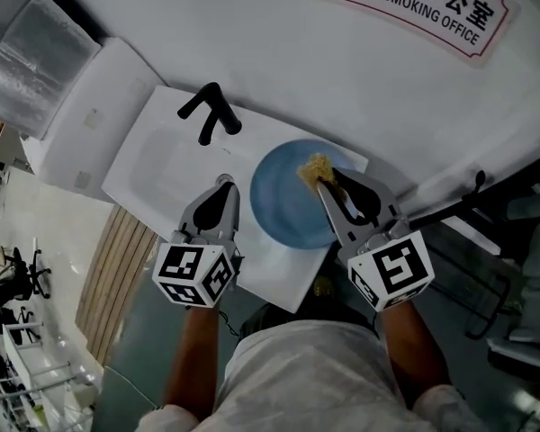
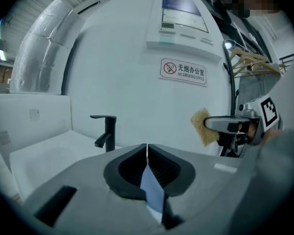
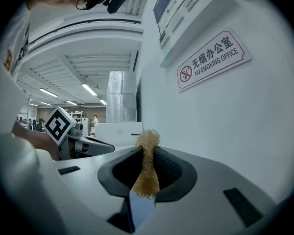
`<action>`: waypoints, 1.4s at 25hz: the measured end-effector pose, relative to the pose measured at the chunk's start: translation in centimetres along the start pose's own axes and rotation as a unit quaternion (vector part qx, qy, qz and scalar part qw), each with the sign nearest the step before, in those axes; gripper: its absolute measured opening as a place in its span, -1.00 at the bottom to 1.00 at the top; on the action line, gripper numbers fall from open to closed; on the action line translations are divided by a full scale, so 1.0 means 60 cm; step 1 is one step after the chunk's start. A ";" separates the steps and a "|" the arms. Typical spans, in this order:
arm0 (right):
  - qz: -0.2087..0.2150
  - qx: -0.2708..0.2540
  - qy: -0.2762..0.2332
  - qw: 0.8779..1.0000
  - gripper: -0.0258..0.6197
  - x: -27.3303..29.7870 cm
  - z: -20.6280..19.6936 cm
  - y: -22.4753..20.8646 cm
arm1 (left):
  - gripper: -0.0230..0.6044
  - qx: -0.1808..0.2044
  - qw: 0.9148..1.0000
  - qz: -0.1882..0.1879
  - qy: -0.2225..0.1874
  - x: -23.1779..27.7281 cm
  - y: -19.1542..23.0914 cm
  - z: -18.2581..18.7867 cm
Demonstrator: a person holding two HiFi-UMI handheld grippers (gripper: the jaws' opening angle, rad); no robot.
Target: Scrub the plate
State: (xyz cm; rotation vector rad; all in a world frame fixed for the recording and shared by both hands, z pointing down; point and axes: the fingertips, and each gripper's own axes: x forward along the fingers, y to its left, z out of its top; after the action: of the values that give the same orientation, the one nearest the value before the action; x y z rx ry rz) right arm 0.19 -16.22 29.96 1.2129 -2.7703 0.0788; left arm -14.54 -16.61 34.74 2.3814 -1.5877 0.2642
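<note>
round blue plate at the sink's right edge, scouring pad gripped above it

the smooth, glossy blue plate [image 1: 283, 201] lies flat toward the right edge of the shallow white sink [image 1: 153, 165], near its far right corner. the right hand-held gripper [image 1: 328, 183] is clamped on a coarse, fibrous yellow-tan scouring pad [image 1: 317, 166], squeezed thin between the ribbed dark pads and fraying out beyond the tips, over the plate's far rim; whether it touches the plate cannot be told. the left hand-held gripper [image 1: 223, 183] has its jaws pressed together with nothing in them, just beside the plate's left rim. a matte black angular faucet [image 1: 209, 111] stands at the sink's far edge.
</note>
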 end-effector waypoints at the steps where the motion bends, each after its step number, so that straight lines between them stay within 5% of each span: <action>1: -0.001 -0.001 0.005 1.000 -0.73 0.008 -0.004 0.003 | -0.87 -0.004 1.000 -0.002 0.008 0.005 0.004 -0.007; 11: -0.017 -0.021 0.080 0.996 -0.73 0.079 -0.054 0.015 | -0.85 -0.041 0.996 -0.008 0.078 0.050 0.035 -0.066; 16: -0.019 -0.025 0.117 0.993 -0.73 0.115 -0.081 0.013 | -0.54 -0.057 0.992 -0.013 0.115 0.075 0.044 -0.099; 35: 0.001 -0.092 0.260 0.961 -0.73 0.220 -0.217 0.018 | -0.41 -0.109 0.959 -0.018 0.261 0.136 0.056 -0.236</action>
State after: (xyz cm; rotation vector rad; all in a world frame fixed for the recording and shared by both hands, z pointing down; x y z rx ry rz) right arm -8.33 -23.88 44.54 0.9725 -2.2648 0.1171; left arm -14.59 -20.50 50.96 1.9542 -1.2508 0.6182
